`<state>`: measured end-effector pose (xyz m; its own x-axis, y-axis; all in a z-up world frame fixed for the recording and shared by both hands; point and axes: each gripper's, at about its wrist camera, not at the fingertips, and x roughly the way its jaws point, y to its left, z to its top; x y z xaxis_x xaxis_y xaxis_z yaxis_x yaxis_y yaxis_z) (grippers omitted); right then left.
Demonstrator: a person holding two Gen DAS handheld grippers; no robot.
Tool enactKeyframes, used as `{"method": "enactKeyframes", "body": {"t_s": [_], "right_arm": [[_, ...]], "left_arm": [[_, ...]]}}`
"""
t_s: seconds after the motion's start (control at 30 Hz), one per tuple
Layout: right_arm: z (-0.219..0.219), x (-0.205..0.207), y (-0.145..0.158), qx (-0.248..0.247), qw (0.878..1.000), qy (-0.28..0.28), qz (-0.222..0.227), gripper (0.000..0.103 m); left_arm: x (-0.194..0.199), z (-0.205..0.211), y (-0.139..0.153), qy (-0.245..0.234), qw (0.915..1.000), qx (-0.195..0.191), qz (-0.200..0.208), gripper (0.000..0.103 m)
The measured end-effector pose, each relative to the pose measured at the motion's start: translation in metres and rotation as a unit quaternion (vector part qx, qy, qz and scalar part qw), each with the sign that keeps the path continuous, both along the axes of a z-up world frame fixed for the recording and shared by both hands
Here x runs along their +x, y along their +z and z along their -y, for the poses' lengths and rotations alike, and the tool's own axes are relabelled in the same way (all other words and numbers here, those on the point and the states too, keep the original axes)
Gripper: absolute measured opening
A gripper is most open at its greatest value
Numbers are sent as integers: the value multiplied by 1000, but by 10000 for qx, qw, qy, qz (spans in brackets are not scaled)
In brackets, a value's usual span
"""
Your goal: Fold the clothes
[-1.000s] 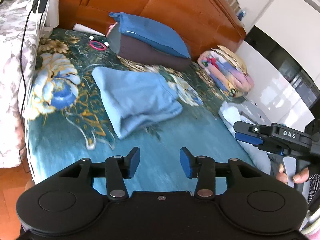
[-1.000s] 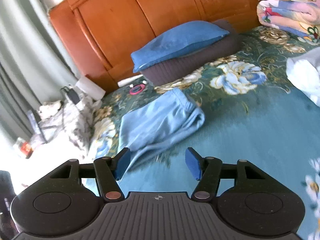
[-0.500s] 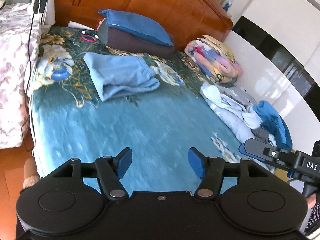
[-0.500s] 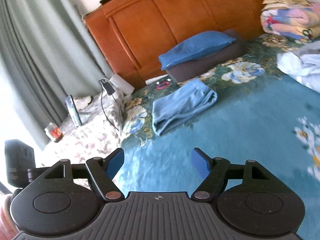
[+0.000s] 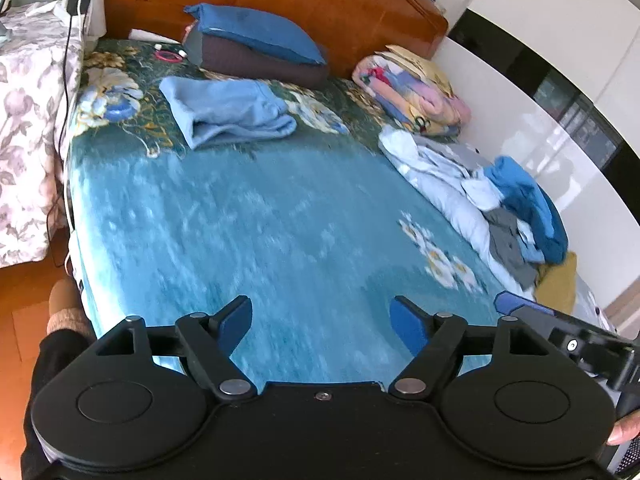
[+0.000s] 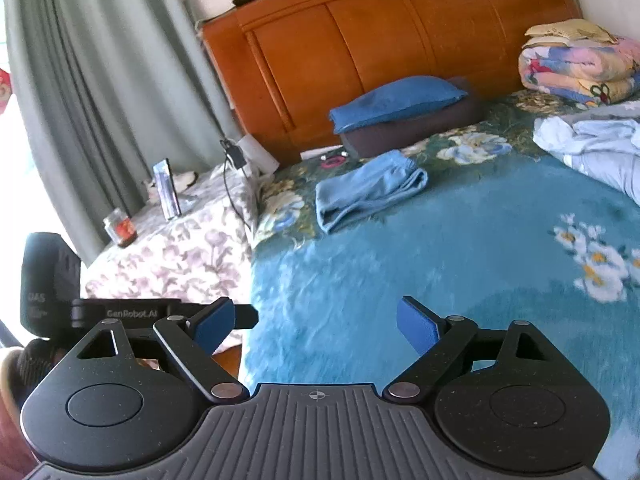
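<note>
A folded light-blue garment (image 5: 228, 110) (image 6: 366, 188) lies on the teal flowered bedspread (image 5: 248, 232) (image 6: 440, 264) near the pillows. A heap of unfolded clothes (image 5: 492, 200) (image 6: 592, 148), pale blue, grey and deep blue, sits along the bed's right side. My left gripper (image 5: 321, 325) hovers over the bed's near part, its jaws opening with nothing between them. My right gripper (image 6: 316, 326) is also over the near part, far from both piles, its jaws opening and empty. Each gripper shows at the edge of the other's view.
Blue and brown pillows (image 5: 256, 48) lean on the wooden headboard (image 6: 400, 36). A folded patterned quilt (image 5: 412, 96) sits at the far right corner. A flower-covered bedside surface (image 6: 172, 248) holds a jar and a charger cable. A pink ring (image 5: 168, 55) lies by the pillows.
Both grippers have pulled back from the folded light-blue garment toward the foot of the bed, and their jaws have spread wider. The clothes heap has come into the left wrist view.
</note>
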<state>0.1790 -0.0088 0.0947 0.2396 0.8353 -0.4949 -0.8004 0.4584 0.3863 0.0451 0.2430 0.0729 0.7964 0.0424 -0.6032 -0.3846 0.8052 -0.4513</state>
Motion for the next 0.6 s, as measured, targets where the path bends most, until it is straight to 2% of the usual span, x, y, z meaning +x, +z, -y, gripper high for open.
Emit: {"method": "enactKeyframes", "body": {"t_s": [0.23, 0.33, 0.53, 0.6], "right_arm": [[38, -29, -16, 195, 9993, -293, -142, 88], [60, -40, -26, 251, 9978, -589, -186, 88], [103, -56, -46, 60, 9921, -1207, -329, 89], [116, -63, -53, 12, 9896, -1385, -379, 92]], "left_arm": [[-17, 30, -3, -175, 9997, 178, 36, 81], [-22, 45, -7, -332, 9991, 250, 102, 81], [-27, 75, -15, -790, 9959, 406, 191, 82], [-29, 89, -19, -1002, 9934, 519, 204, 83]]}}
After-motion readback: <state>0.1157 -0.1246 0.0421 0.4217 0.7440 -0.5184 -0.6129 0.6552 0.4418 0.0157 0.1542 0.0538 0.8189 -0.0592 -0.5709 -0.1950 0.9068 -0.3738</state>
